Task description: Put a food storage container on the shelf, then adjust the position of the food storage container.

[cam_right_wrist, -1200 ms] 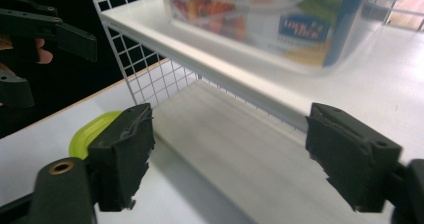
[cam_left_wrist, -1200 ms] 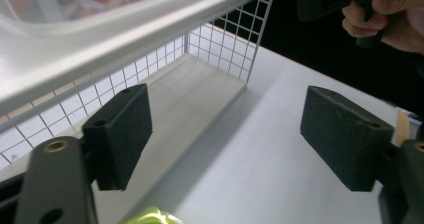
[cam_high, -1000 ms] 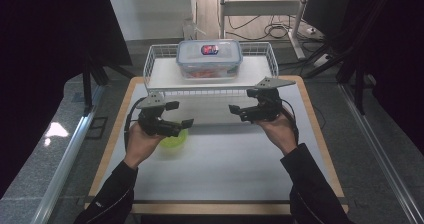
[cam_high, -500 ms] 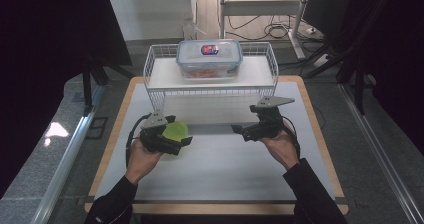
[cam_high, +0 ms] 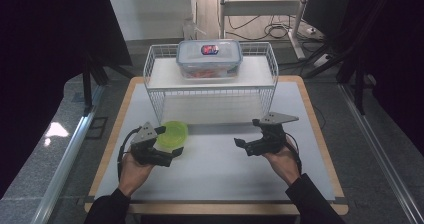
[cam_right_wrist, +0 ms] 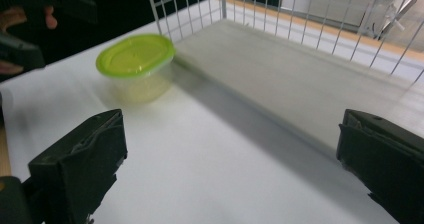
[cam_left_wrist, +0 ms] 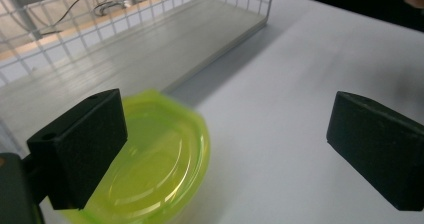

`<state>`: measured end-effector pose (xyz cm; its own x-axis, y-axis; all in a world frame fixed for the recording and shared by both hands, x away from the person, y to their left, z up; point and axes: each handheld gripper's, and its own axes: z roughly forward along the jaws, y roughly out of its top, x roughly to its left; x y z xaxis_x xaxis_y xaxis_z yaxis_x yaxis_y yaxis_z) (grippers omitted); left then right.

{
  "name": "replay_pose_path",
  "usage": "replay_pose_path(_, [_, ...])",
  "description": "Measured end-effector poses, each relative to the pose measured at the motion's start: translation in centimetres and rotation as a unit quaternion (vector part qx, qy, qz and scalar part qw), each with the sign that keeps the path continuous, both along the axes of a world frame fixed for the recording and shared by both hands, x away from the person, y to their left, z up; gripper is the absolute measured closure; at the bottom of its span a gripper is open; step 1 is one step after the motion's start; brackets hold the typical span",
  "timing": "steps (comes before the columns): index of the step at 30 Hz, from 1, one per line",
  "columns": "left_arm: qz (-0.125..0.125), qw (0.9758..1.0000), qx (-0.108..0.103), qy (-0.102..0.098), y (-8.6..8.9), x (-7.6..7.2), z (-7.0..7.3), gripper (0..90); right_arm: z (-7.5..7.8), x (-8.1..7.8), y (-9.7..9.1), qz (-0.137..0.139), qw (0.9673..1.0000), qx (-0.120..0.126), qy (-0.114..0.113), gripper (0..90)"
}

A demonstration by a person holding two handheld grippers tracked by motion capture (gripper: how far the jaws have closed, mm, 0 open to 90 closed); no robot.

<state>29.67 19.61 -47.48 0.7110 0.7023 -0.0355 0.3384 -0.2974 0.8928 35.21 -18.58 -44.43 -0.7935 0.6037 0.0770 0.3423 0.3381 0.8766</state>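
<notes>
Gaping wide, both claws hover empty, the left claw (cam_high: 167, 146) beside the green-lidded tub (cam_high: 172, 135).

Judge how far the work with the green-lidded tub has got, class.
Done: the blue-lidded container already sits on the wire rack. In hand: nothing is gripped; the left gripper hangs open beside the green-lidded tub, and the right gripper is open over bare table. Left, probably: grasping the tub and moving it.

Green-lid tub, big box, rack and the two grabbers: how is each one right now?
Green-lid tub: lid on, upright on the table.
Big box: lid on, on top of the rack.
Wire rack: lower shelf bare.
Left gripper: open, beside the tub.
Right gripper: open, holding nothing.
</notes>
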Motion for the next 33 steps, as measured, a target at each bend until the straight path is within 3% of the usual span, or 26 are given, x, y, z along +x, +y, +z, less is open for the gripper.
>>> replay_pose_path(5, [0.018,0.9998,0.001,0.012,1.1,-0.7,-1.0,4.9,-1.8,-1.0,-0.3,-0.004,0.9997,-0.023,0.004,2.0])
replay_pose_path(8, [0.028,0.9995,0.010,0.011,1.4,-1.1,-1.4,5.0,-2.8,-1.7,-0.8,-0.004,0.9994,-0.028,0.019,2.2])
replay_pose_path(17, [0.029,0.9982,0.045,0.028,0.8,-1.8,-2.4,4.7,-4.5,-2.6,-1.6,-0.003,0.9975,-0.057,0.040,3.6])
replay_pose_path(23, [0.039,0.9971,0.038,0.053,1.0,-1.3,-2.7,5.1,-4.7,-2.3,-2.0,-0.010,0.9974,-0.053,0.049,4.3])
replay_pose_path(27, [0.044,0.9974,0.021,0.053,2.0,-1.0,-2.4,21.9,-4.9,-2.2,-1.8,-0.010,0.9971,-0.057,0.050,4.4])
replay_pose_path(30, [0.051,0.9973,0.006,0.052,2.8,-0.8,-2.1,42.2,-5.0,-2.2,-1.8,-0.011,0.9968,-0.061,0.050,4.6])
replay_pose_path(33, [0.066,0.9964,0.006,0.053,3.6,-0.2,-2.1,59.1,-5.0,-2.1,-1.8,-0.012,0.9968,-0.062,0.049,5.0])
